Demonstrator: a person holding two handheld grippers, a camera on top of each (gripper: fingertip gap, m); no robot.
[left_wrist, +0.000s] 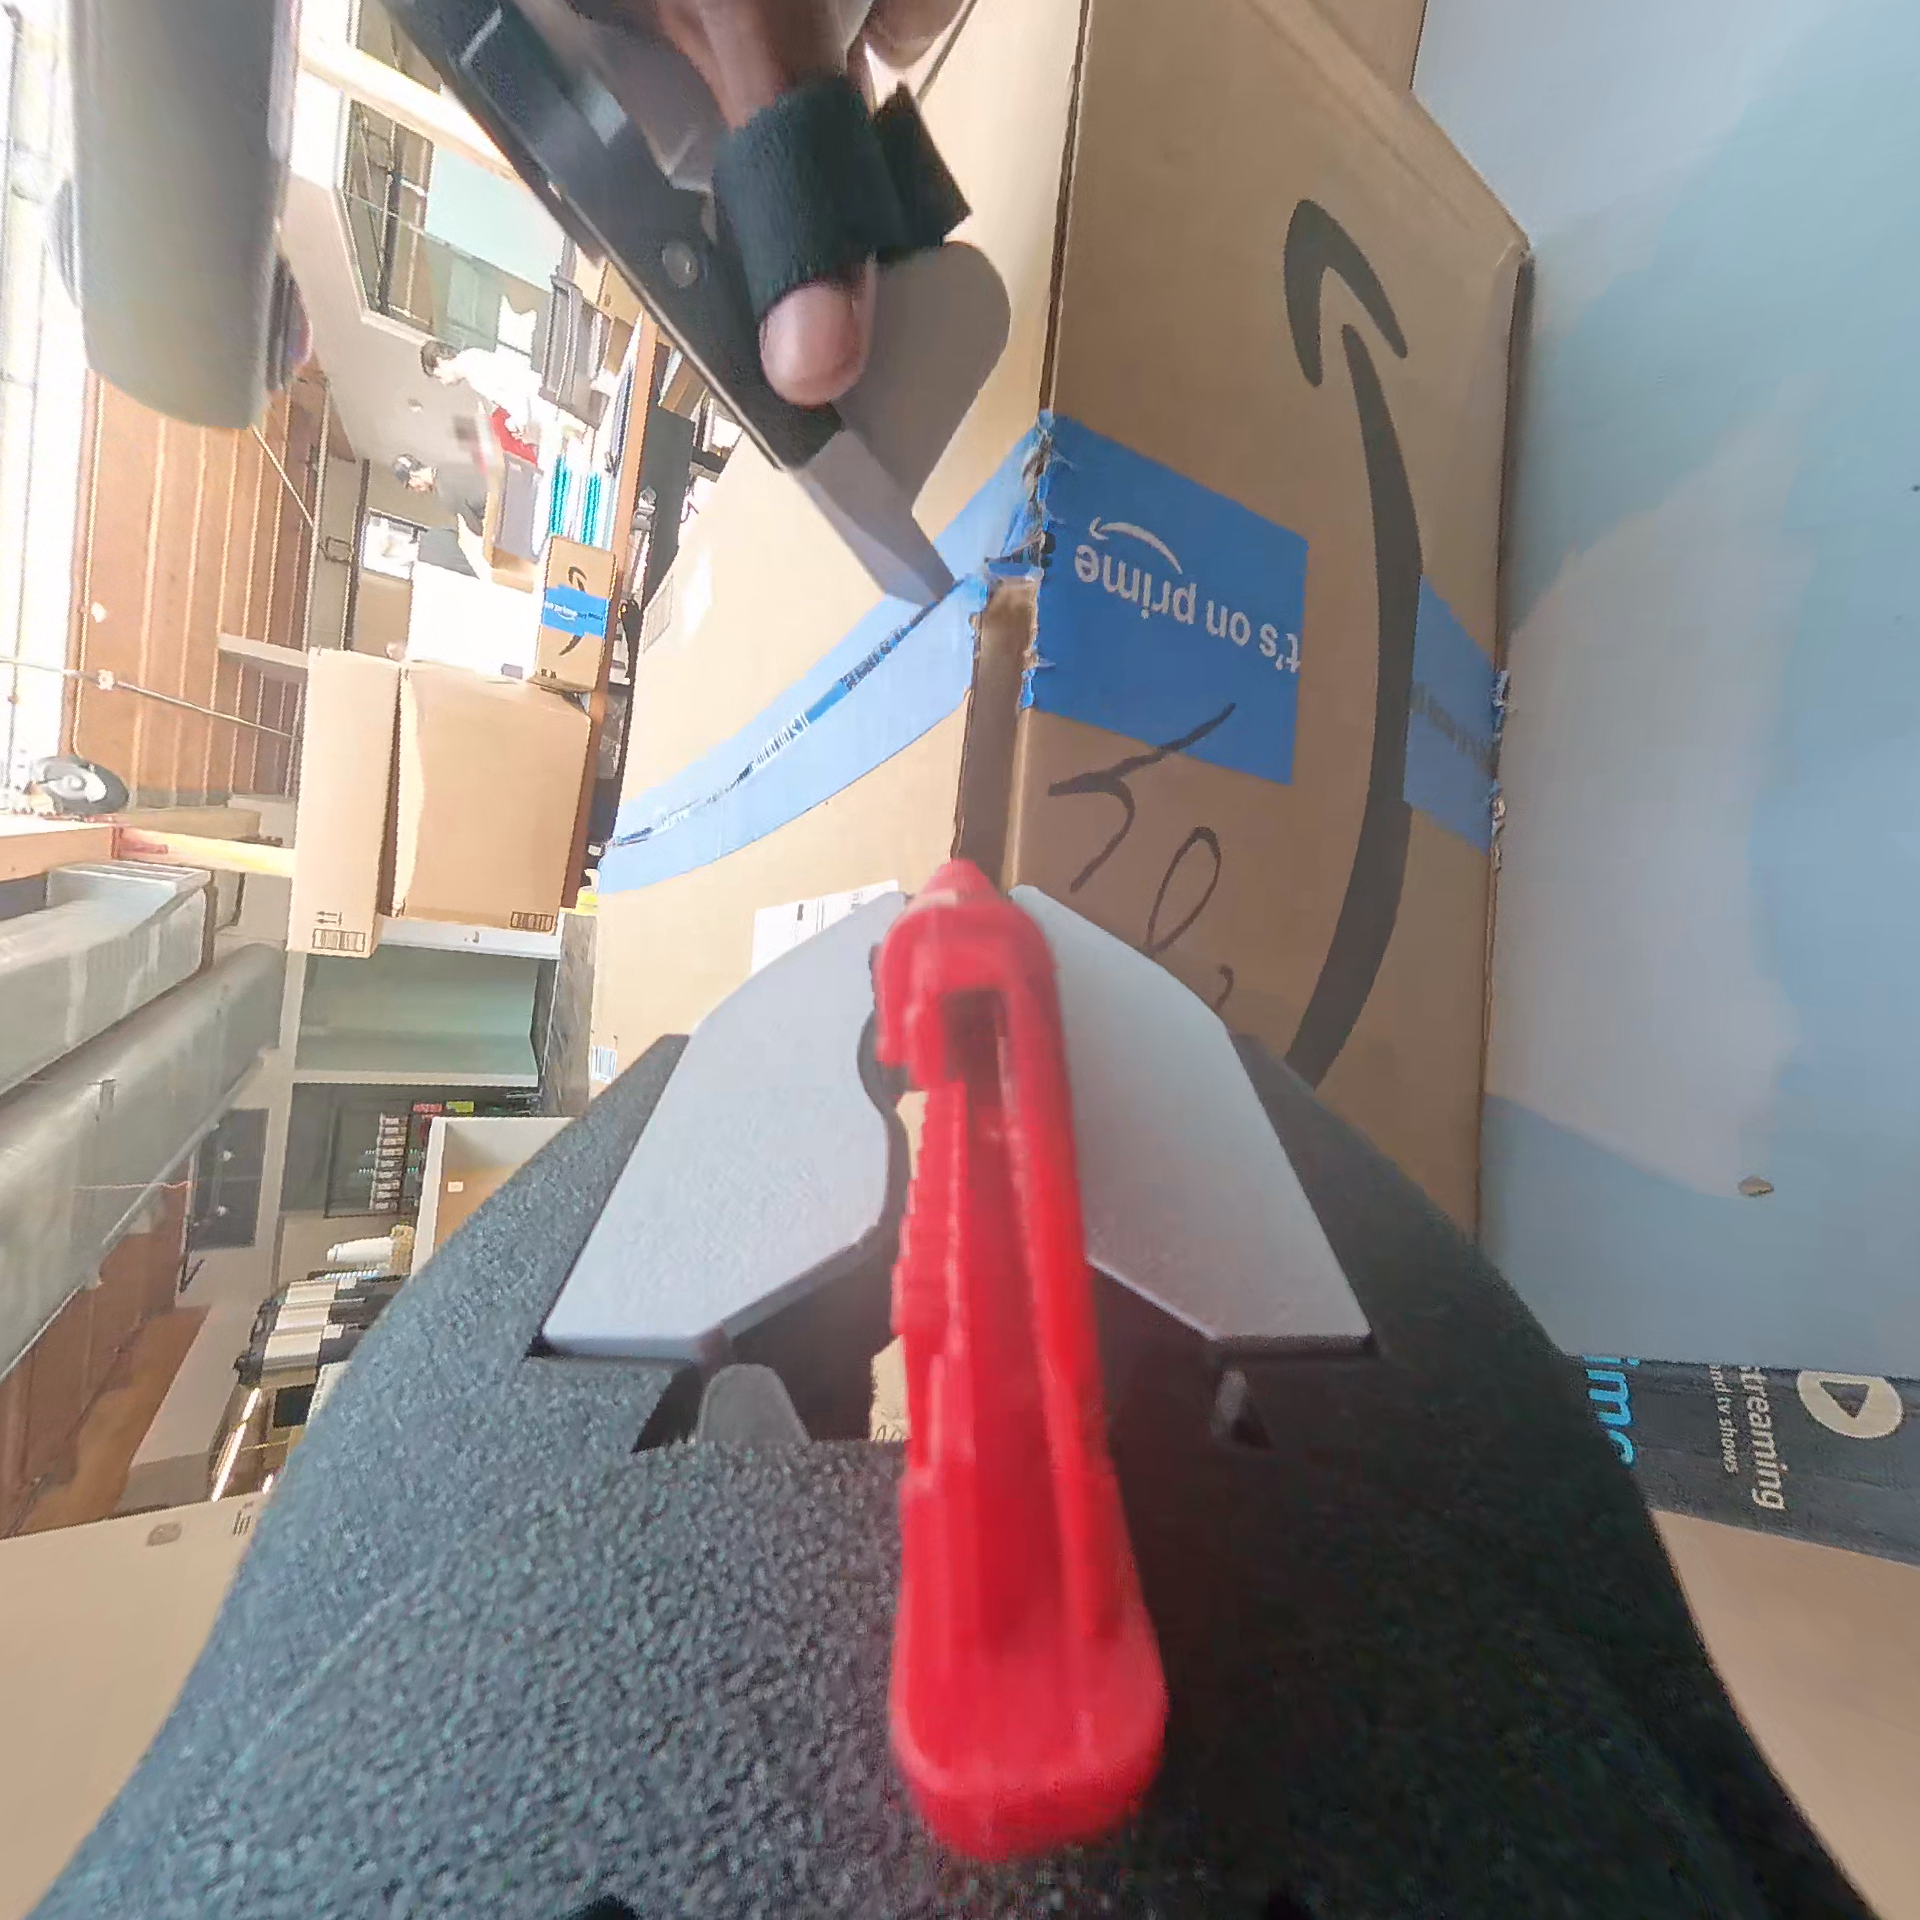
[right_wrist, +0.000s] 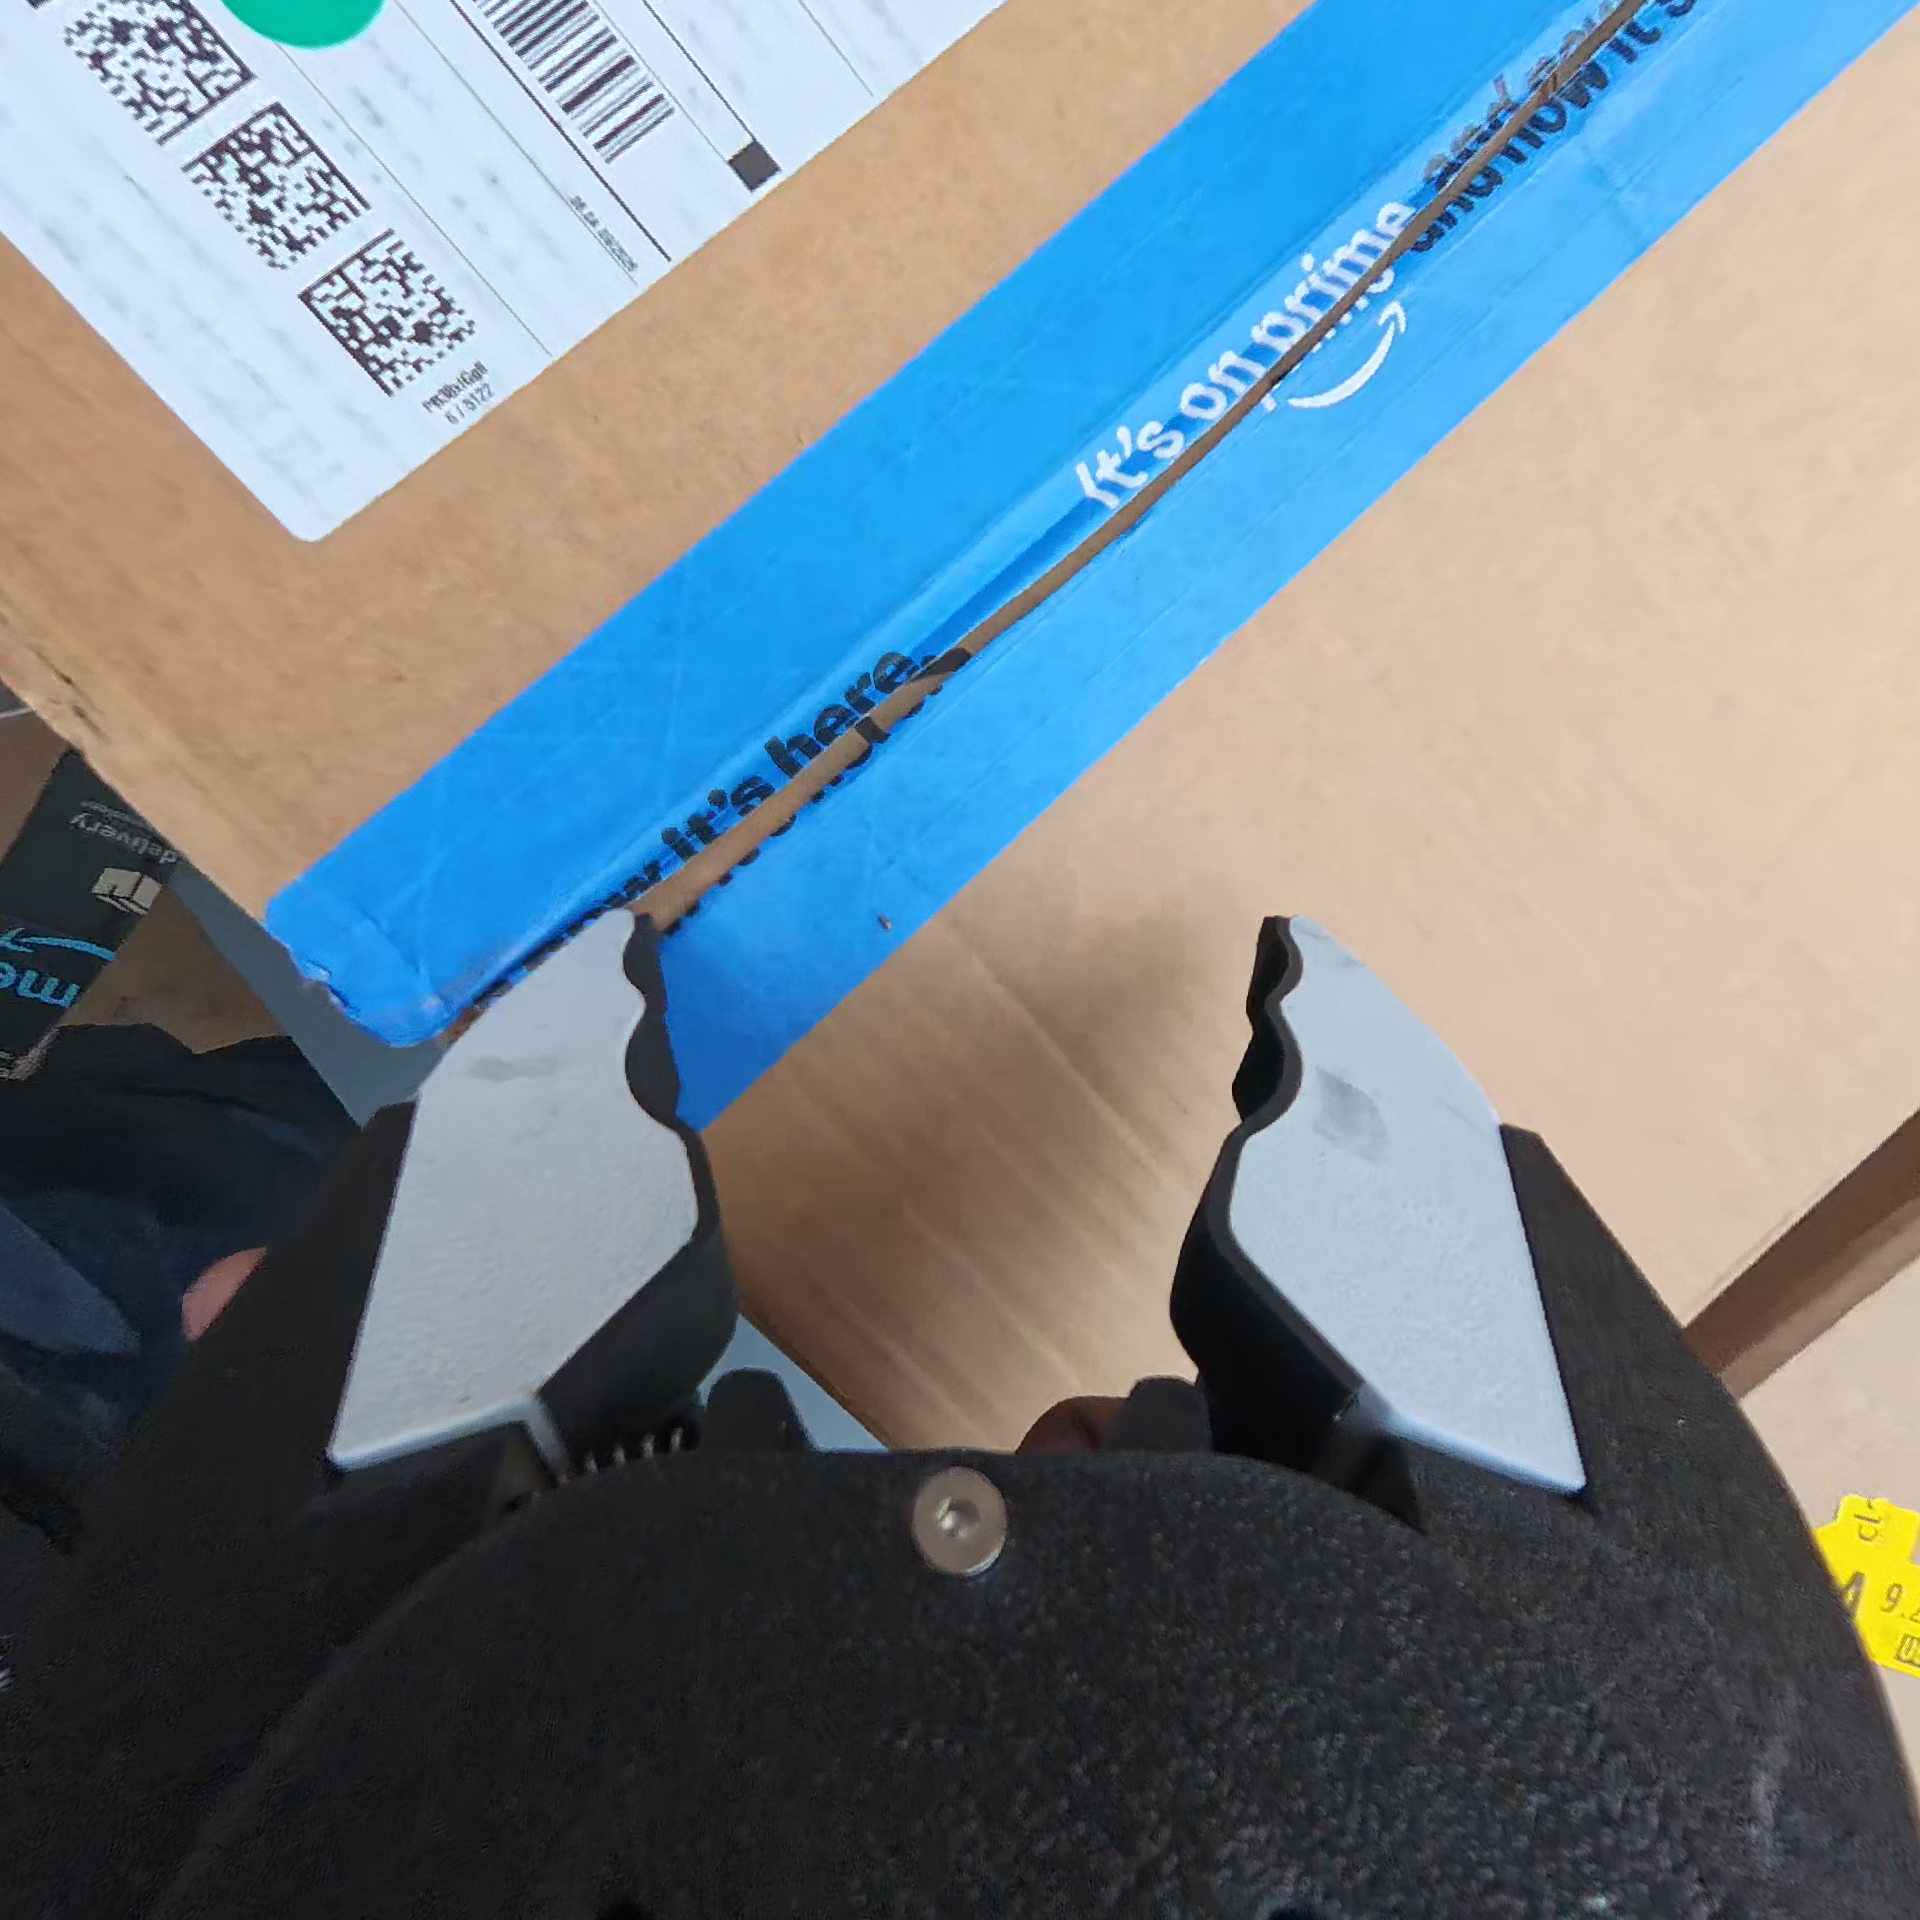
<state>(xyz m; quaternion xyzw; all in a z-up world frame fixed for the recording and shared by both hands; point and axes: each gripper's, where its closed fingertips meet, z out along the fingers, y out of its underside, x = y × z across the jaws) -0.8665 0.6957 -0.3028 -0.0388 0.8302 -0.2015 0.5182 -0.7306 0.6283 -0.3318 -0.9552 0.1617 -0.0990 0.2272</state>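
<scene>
Two grippers at the taped seam of a cardboard box

Nearest in the left wrist view, the left gripper (left_wrist: 961, 997) was clamped on a red plastic box-cutter handle (left_wrist: 997, 1299), its long axis running straight forward between the grey fingers toward the corner of the brown cardboard box (left_wrist: 1226, 312) just beyond. In the right wrist view, the right gripper (right_wrist: 956, 977) hung wide apart and held nothing, its left fingertip (right_wrist: 582, 997) at the box's near edge, where the blue printed tape (right_wrist: 883, 582) wrapped over. The tape's seam, already split along its length, ran diagonally away from that gripper. A white shipping label (right_wrist: 364, 208) lay farther off on the same face.
</scene>
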